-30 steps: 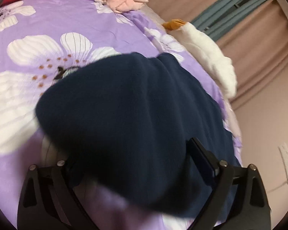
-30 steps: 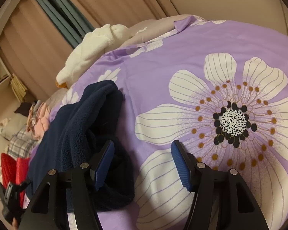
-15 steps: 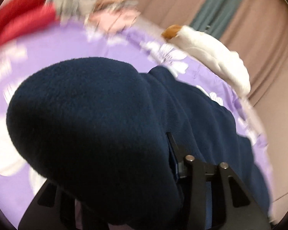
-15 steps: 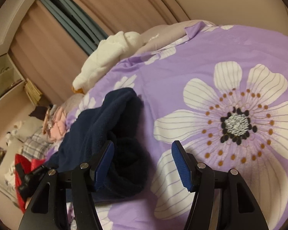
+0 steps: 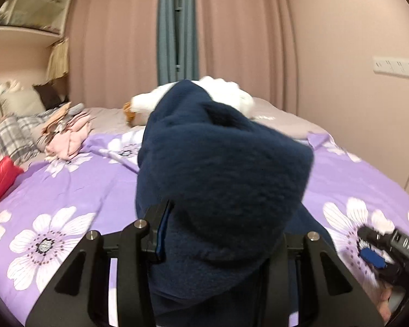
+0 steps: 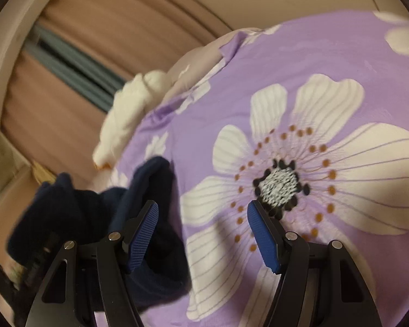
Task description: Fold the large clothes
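Note:
A navy fleece garment [image 5: 220,163] bulges up between the fingers of my left gripper [image 5: 223,231]. Its jaws are closing on the bunched cloth, which hangs lifted above the purple flowered bedspread [image 5: 68,190]. The fleece hides the right finger; the left pad presses against it. In the right wrist view the same garment [image 6: 95,212] hangs at the left, behind and beside the left finger. My right gripper [image 6: 204,223] is low over a big white flower, jaws opening, nothing between the blue pads. It also shows at the left wrist view's lower right corner [image 5: 379,248].
A white plush toy [image 5: 226,92] lies at the bed's far edge before pink curtains. A pile of pink clothes [image 5: 68,136], a plaid pillow [image 5: 16,136] and a red item [image 5: 0,177] sit at the left. A wall socket strip [image 5: 395,66] is on the right.
My left gripper narrowed onto the fleece, rose and rolled level, lifting the cloth off the bed. The right gripper shifted a little and widened; the garment in its view was drawn up and leftward.

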A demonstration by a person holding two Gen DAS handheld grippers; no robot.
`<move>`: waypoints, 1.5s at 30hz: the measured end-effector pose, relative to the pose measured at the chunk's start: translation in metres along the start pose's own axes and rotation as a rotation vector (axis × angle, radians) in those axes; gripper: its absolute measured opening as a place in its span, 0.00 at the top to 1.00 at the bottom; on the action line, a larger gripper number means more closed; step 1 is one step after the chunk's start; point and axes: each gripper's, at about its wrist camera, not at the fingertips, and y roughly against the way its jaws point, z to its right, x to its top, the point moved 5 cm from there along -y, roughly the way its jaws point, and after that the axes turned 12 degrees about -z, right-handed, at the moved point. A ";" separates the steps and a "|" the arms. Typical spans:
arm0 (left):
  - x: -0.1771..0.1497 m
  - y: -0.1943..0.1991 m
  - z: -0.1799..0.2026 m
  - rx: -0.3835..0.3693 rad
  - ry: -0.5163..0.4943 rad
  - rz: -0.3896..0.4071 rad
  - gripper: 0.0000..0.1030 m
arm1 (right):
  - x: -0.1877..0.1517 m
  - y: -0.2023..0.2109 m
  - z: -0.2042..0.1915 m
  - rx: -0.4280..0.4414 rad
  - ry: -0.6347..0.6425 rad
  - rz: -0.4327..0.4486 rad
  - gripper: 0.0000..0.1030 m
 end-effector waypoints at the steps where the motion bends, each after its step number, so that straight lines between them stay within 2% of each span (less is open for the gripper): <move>1: -0.004 0.003 0.002 -0.013 0.011 -0.013 0.62 | 0.001 0.003 0.002 0.014 -0.011 0.008 0.34; 4: -0.009 0.001 0.000 -0.057 0.053 -0.048 0.63 | 0.005 0.005 0.003 -0.024 0.006 0.014 0.34; 6: -0.006 0.001 0.004 -0.056 0.025 -0.037 0.63 | 0.007 0.002 0.002 -0.057 0.024 0.008 0.34; 9: -0.003 -0.008 0.012 -0.091 0.030 -0.077 0.63 | 0.007 0.002 0.002 -0.064 0.015 0.021 0.34; 11: -0.004 -0.006 0.022 -0.152 0.036 -0.088 0.63 | 0.008 0.003 0.004 -0.049 0.000 0.026 0.34; 14: -0.011 0.000 0.046 -0.164 -0.046 -0.084 0.64 | 0.010 0.008 0.009 -0.003 -0.026 0.032 0.34; 18: -0.017 0.003 0.081 -0.222 -0.102 -0.100 0.64 | 0.012 0.014 0.015 0.068 -0.071 0.045 0.34; 19: -0.017 0.001 0.086 -0.219 -0.109 -0.101 0.64 | 0.013 0.015 0.016 0.085 -0.081 0.049 0.34; 22: -0.019 -0.008 0.094 -0.141 -0.137 -0.091 0.63 | 0.014 0.020 0.019 0.099 -0.099 0.062 0.34; 27: -0.016 -0.016 0.086 -0.149 -0.103 -0.113 0.62 | 0.016 0.026 0.022 0.051 -0.081 0.065 0.34; 30: -0.014 -0.015 0.084 -0.186 -0.100 -0.133 0.46 | 0.016 0.027 0.023 0.059 -0.084 0.054 0.34; 33: -0.015 -0.008 0.085 -0.206 -0.057 -0.152 0.43 | 0.015 0.025 0.022 0.043 -0.060 0.040 0.34; 35: -0.015 -0.004 0.088 -0.231 -0.058 -0.170 0.30 | 0.014 0.023 0.020 0.019 -0.040 0.029 0.34; 36: -0.015 0.000 0.091 -0.282 -0.058 -0.179 0.18 | 0.013 0.022 0.019 0.006 -0.031 0.024 0.34; 37: -0.014 0.004 0.094 -0.342 -0.048 -0.188 0.13 | 0.013 0.021 0.020 -0.004 -0.026 0.021 0.34; 39: -0.015 0.010 0.095 -0.388 -0.011 -0.201 0.14 | 0.012 0.019 0.019 -0.020 -0.018 0.018 0.34; 41: -0.014 0.013 0.094 -0.367 0.019 -0.198 0.17 | 0.012 0.020 0.019 -0.032 -0.017 0.024 0.34; 43: -0.013 0.014 0.096 -0.326 0.002 -0.205 0.19 | 0.012 0.021 0.018 -0.060 -0.014 0.035 0.34; 45: -0.012 0.019 0.098 -0.346 -0.010 -0.209 0.19 | 0.011 0.020 0.018 -0.079 -0.004 0.035 0.34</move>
